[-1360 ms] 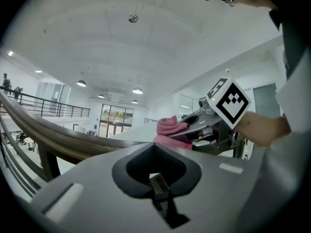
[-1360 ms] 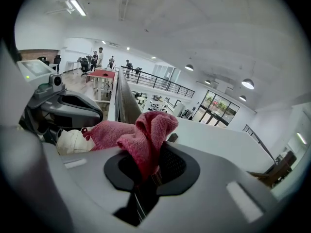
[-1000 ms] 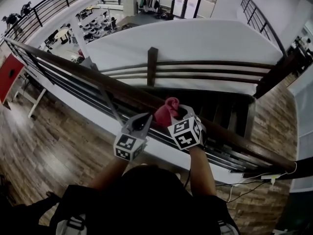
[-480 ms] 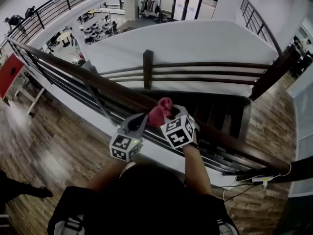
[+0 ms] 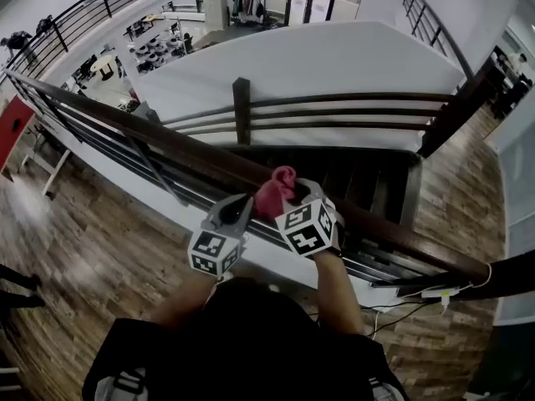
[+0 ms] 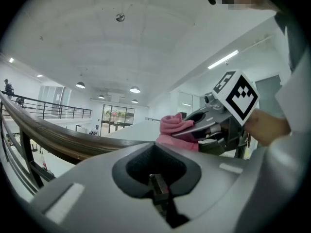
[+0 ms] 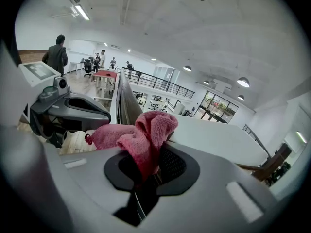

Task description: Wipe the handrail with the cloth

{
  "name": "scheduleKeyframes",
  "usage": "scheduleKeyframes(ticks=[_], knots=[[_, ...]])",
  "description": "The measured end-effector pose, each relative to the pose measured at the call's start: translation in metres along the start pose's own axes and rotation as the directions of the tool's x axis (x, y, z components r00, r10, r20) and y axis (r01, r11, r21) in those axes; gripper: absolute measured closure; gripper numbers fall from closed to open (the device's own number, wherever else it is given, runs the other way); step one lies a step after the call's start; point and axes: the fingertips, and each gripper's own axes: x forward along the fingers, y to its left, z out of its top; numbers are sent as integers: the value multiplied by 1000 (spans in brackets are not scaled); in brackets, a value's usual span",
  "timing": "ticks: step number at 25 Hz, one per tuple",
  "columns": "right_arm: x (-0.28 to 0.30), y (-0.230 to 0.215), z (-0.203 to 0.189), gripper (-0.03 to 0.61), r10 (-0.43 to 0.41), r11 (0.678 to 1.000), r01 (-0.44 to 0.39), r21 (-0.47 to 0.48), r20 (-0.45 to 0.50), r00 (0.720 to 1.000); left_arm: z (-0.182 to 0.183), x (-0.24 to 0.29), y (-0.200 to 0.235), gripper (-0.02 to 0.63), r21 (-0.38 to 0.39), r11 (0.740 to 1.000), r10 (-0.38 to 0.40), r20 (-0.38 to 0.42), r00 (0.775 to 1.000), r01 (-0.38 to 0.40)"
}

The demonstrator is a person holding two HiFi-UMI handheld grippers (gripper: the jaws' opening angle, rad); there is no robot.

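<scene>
Far to the left, on our side of the handrail (image 5: pixel 159 135), we see a red desk (image 5: pixel 12 125) standing on the wood floor (image 5: pixel 92 249). The handrail is dark wood and runs slantwise from upper left to lower right, with thin dark bars under it.

At its near edge, about midway along, sits the left claw (image 5: pixel 236 209). Its jaws are pressed together with nothing between them. We cannot tell whether its tip touches the wood.

Just right of it, the pink cloth (image 5: pixel 274 187) lies bunched on top of the handrail. The right claw (image 5: pixel 294 197) is clenched on the cloth. One part is pinched between its jaws, and the rest stands up in a fold above them and spills toward the left claw. The two claws are close but apart, with the cloth between them.

Beyond the handrail, behind the right claw, we see a stairwell (image 5: pixel 368 186) with dark steps. On its far side a second rail runs from a dark post (image 5: pixel 242 111) in front of a white wall (image 5: pixel 318 61). At lower right, on our side of the handrail, a white cable (image 5: pixel 435 291) lies on the floor.
</scene>
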Motion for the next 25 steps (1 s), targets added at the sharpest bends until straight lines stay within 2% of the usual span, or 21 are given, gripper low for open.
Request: scheduleKeyframes(ticks=[6,11,18,25], knots=[[-15,-9,-13,529,-48,998,49,45,-25,999,3,4,-18,615,0,997,-74,-10,997,74],[-28,-15,-30,529,-94,991,101,83,-83,992,3,5,-29,615,-23,989,-145,-23,989,145],[-55,-37,-61,528,-146,965,167,204,-115,983,0,17,-54,615,-23,963,-269,-30,963,269],[-81,-68,-95,528,-211,940,247,234,-171,962,0,29,-92,615,-10,934,-357,-42,933,357]])
